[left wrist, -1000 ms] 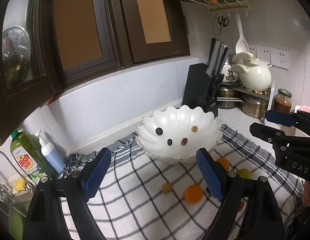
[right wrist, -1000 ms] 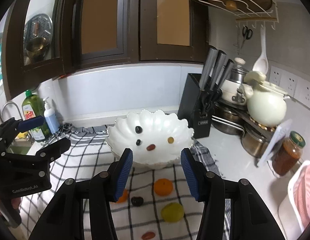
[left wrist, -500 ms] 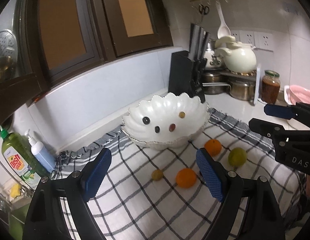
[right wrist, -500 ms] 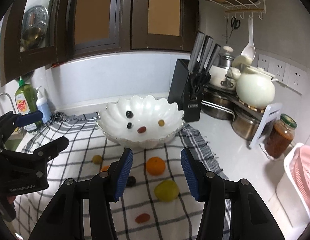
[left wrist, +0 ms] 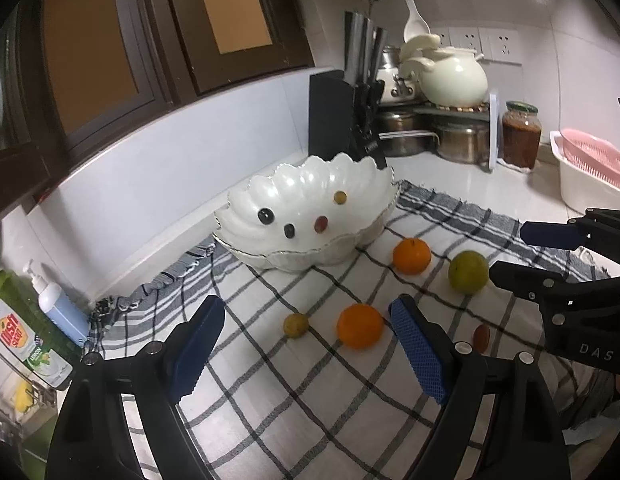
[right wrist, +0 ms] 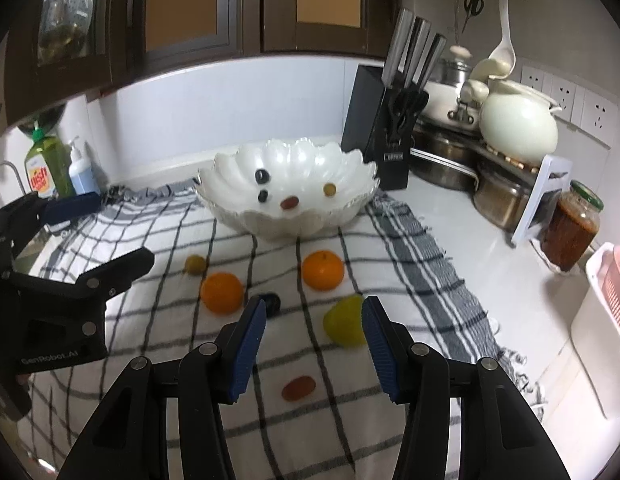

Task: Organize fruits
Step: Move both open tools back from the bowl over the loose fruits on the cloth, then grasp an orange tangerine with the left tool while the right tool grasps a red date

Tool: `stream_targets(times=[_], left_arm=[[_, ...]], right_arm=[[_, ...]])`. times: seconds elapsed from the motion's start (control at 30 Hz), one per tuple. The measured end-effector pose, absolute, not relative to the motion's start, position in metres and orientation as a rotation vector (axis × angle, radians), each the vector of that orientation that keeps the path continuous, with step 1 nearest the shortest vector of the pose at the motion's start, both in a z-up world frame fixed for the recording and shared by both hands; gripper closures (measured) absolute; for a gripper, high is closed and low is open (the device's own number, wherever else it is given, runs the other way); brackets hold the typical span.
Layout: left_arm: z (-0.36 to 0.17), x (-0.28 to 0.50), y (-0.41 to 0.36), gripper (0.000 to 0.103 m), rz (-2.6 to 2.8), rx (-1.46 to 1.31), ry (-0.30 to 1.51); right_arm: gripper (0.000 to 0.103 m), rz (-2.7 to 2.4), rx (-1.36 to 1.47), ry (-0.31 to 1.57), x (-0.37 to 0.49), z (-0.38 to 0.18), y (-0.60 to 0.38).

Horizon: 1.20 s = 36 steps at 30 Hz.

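A white scalloped bowl (left wrist: 362, 216) (right wrist: 238, 172) holding several small fruits stands on a checked cloth (left wrist: 318, 400) (right wrist: 406, 240). In front of it lie two oranges (left wrist: 359, 325) (left wrist: 411, 256) (right wrist: 222, 293) (right wrist: 323, 270), a green fruit (left wrist: 468, 271) (right wrist: 344, 326), a small yellow fruit (left wrist: 296, 325) (right wrist: 195, 265), a dark plum (right wrist: 272, 303) and a red date (right wrist: 298, 388) (left wrist: 481, 337). My left gripper (left wrist: 306, 344) (right wrist: 98, 232) is open and empty above the cloth. My right gripper (right wrist: 314, 340) (left wrist: 510, 254) is open and empty, with the green fruit just ahead of its right finger.
A black knife block (left wrist: 342, 116) (right wrist: 384, 128) stands behind the bowl. Steel pots, a cream pot (right wrist: 518, 124) and a sauce jar (right wrist: 572, 228) fill the right corner. A pink basket in a white tub (left wrist: 590, 172) sits far right. Soap bottles (right wrist: 50, 164) stand by the sink at left.
Both grippers have tilted down and pulled back, so the fruits on the cloth sit higher and fuller in view. Both grippers stay open and empty.
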<state>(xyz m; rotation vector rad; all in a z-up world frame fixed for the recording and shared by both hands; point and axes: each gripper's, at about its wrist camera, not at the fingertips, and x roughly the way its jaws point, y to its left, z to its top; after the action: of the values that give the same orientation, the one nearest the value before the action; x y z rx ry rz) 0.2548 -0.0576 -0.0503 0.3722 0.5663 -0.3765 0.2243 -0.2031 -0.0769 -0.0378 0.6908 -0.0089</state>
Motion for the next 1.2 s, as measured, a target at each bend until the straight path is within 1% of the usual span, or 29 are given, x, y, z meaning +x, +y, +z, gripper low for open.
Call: stream_targets(times=[0.2,0.47,0.53,0.63,0.7,0.9,1.2], left_arm=[[-0.067,0.259,-0.061,0.017,-0.408,0.412,0.585],[-0.089,0.273,-0.066,0.022,-0.459,0.444,0.626],[-0.094,0.278,-0.068,0.024,-0.473,0.451,0.639],[-0.101,0.283,-0.071,0.025,-0.499,0.457,0.656],[-0.106,0.286,-0.074,0.026,-0.517,0.459,0.667],[-0.120,0.298,-0.084,0.029,-0.566,0.464,0.695],[-0.132,0.315,-0.092,0.042,-0.599,0.433,0.737]], right_arm=[[0.052,-0.018,-0.035,0.740,0.223,-0.095,-0.201],[0.052,-0.039,-0.024,0.805,0.222,-0.116,-0.194],[0.053,-0.046,-0.021,0.822,0.223,-0.121,-0.194],[0.053,-0.050,-0.007,0.847,0.225,-0.128,-0.194],[0.058,-0.055,0.007,0.865,0.226,-0.133,-0.195],[0.062,-0.065,0.027,0.902,0.231,-0.144,-0.196],[0.073,-0.056,0.035,0.934,0.239,-0.155,-0.195]])
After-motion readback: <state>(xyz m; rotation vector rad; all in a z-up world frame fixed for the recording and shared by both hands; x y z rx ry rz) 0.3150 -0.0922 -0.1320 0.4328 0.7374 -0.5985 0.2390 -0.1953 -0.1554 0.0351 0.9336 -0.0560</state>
